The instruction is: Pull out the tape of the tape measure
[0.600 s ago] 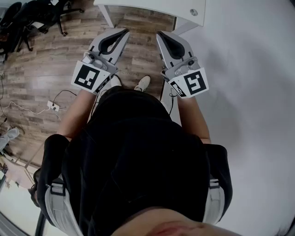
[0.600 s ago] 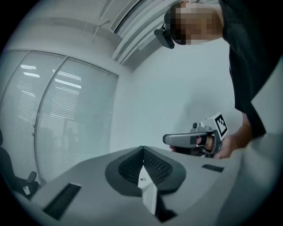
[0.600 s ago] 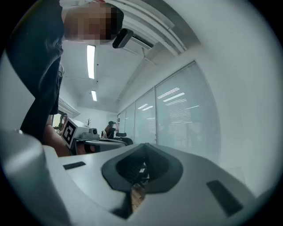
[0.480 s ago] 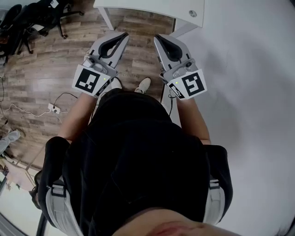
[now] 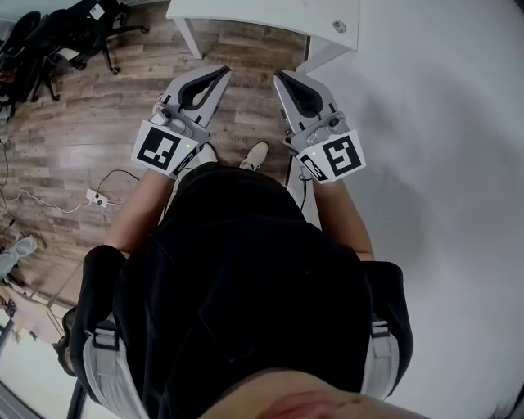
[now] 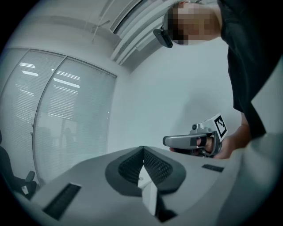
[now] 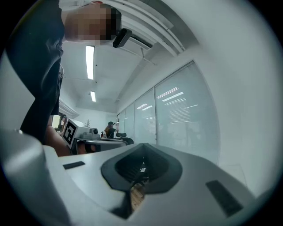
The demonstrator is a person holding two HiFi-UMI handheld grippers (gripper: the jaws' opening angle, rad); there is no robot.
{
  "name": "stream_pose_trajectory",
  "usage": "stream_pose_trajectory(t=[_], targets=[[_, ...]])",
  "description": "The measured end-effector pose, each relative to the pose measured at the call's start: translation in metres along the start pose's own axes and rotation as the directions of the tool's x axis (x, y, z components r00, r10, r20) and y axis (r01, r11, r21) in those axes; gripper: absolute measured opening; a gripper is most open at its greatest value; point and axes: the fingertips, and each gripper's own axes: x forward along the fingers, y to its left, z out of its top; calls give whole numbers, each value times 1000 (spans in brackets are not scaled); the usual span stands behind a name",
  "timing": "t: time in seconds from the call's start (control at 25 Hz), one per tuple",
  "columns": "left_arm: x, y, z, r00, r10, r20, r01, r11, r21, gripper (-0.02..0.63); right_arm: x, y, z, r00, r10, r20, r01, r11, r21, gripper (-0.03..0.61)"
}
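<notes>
The left tongs (image 5: 219,74) and right tongs (image 5: 282,78) are shut and empty, so first look for the tape measure.

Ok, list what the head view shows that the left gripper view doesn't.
Head view only: the wooden floor, a white table's edge, a shoe, and a power strip with its cable. Left gripper view only: tall windows with blinds and the ceiling. Both: the left tool and right tool, jaws shut and empty, and the person's black top. Neither shows a tape measure.
</notes>
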Motion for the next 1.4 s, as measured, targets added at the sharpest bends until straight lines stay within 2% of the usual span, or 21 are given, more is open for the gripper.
stream_pose_trajectory(t=[0.44, 0.56, 0.64, 0.72, 0.76, 0.92, 1.04, 1.16, 1.4], targets=[[-13, -7, -4, 1000, 4, -25, -3, 1000, 23, 28, -8, 7, -2, 1000, 1, -1, -1, 1000, 3, 5], [-14, -6, -9, 999, 0, -42, 1, 1000, 24, 40, -7, 6, 0, 1000, -2, 5, 2, 1000, -5, 53], [-15, -4, -15, 997, -2, -75, 3, 1000, 13, 79, -6, 7, -1, 1000, 7, 2, -7, 1000, -4, 150], [-15, -4, -20, 996, -14, -92, 14, 1000, -1, 216, -4, 10, -4, 1000, 28, -9, -27, 1000, 11, 225], [-15, -3, -20, 996, -21, -86, 21, 1000, -2, 274, -3, 11, -5, 999, 39, -13, -39, 999, 18, 243], [-21, 9, -15, 998, 14, -56, -15, 1000, -14, 369, 0, 12, -9, 999, 42, -20, -41, 999, 33, 341], [-26, 18, -10, 998, 51, -33, -52, 999, -10, 411, -1, 12, -11, 999, 37, -20, -37, 998, 41, 378], [-30, 28, -13, 996, 76, -51, -77, 997, -16, 434, 3, 13, -12, 999, 42, -17, -41, 998, 51, 410], [-38, 36, -17, 998, 48, -38, -49, 999, -20, 443, 19, 22, -16, 998, 58, -23, -57, 997, 51, 420]])
